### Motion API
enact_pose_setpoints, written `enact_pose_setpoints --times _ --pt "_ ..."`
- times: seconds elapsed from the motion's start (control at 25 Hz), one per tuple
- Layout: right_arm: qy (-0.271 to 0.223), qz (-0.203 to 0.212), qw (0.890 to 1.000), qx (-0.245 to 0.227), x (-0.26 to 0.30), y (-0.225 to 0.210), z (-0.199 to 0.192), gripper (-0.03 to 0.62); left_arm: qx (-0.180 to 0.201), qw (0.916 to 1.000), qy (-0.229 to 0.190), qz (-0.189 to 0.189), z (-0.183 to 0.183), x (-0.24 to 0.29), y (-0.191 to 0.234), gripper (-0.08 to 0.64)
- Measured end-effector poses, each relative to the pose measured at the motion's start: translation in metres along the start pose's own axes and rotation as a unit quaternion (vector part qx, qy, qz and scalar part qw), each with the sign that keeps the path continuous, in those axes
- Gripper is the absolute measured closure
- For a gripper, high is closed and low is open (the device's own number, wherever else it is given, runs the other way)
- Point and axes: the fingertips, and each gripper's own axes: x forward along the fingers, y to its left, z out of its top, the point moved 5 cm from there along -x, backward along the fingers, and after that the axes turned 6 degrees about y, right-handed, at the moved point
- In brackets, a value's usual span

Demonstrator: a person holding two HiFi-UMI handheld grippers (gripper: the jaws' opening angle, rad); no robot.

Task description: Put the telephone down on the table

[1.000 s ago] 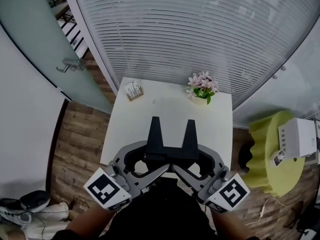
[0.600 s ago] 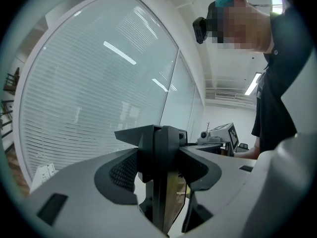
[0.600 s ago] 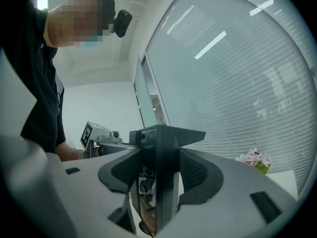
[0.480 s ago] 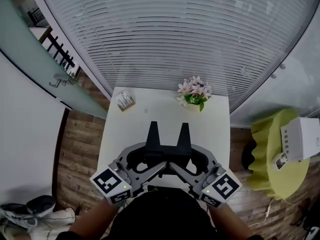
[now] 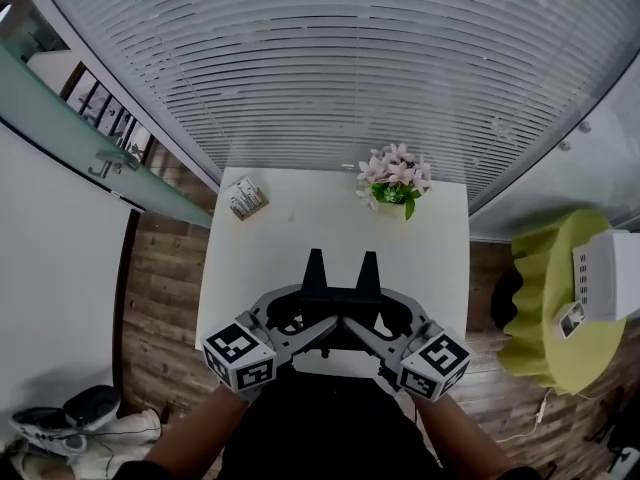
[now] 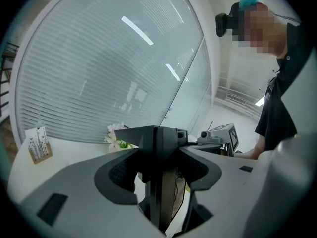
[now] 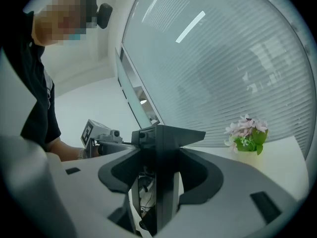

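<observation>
A black telephone [image 5: 340, 290], two wedge-shaped prongs pointing away from me, hangs over the near part of the white table [image 5: 300, 230]. My left gripper [image 5: 312, 318] is shut on its left side and my right gripper [image 5: 368, 318] on its right side. In the left gripper view the jaws of the left gripper [image 6: 158, 155] close on the dark telephone body [image 6: 159, 135]. The right gripper view shows the same hold, with the right gripper [image 7: 166, 155] clamped on the telephone [image 7: 166, 133]. Whether the underside touches the table is hidden.
A pot of pink flowers [image 5: 396, 182] stands at the table's far right, a small card holder [image 5: 243, 198] at the far left. Slatted glass walls rise behind. A yellow-green round stand [image 5: 548, 313] with a white device [image 5: 606, 280] is right, shoes [image 5: 60, 423] on the wooden floor left.
Both grippers and the telephone look smaller and sit lower over the table's near edge than a second ago. The hold on the telephone is the same.
</observation>
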Motion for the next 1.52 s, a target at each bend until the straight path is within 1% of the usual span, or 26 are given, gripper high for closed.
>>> enact_pose_setpoints --times 0.16,0.36,0.44,0.6,0.72,0.96,1.08,1.32,1.52 --pt "0.021 -0.021 0.999 0.038 0.016 -0.017 -0.020 0.341 -0.033 0.9987 0.031 -0.023 -0.018 0.013 0.025 0.304" --pt "0.048 -0.042 0.996 0.063 0.034 -0.036 -0.035 0.341 -0.070 0.9949 0.054 -0.049 -0.034 0.029 0.054 0.304" --pt "0.058 -0.043 0.994 0.079 0.044 -0.046 -0.042 0.341 -0.083 0.9932 0.062 -0.053 -0.040 0.035 0.068 0.304" --pt "0.079 -0.037 0.988 0.128 0.063 -0.071 -0.062 0.341 -0.109 0.9889 0.086 -0.054 -0.057 0.051 0.095 0.304" --pt "0.095 -0.034 0.984 0.147 0.076 -0.087 -0.073 0.341 -0.128 0.9860 0.094 -0.052 -0.069 0.061 0.112 0.304" --pt "0.112 -0.036 0.975 0.189 0.095 -0.112 -0.098 0.341 -0.150 0.9805 0.116 -0.052 -0.090 0.079 0.139 0.304" --pt "0.120 -0.039 0.973 0.194 0.104 -0.124 -0.105 0.341 -0.160 0.9779 0.123 -0.056 -0.097 0.088 0.153 0.304" --pt "0.143 -0.030 0.967 0.207 0.116 -0.146 -0.118 0.341 -0.155 0.9770 0.137 -0.050 -0.108 0.106 0.170 0.304" --pt "0.148 -0.036 0.965 0.213 0.127 -0.161 -0.130 0.341 -0.165 0.9731 0.151 -0.055 -0.118 0.117 0.187 0.304"
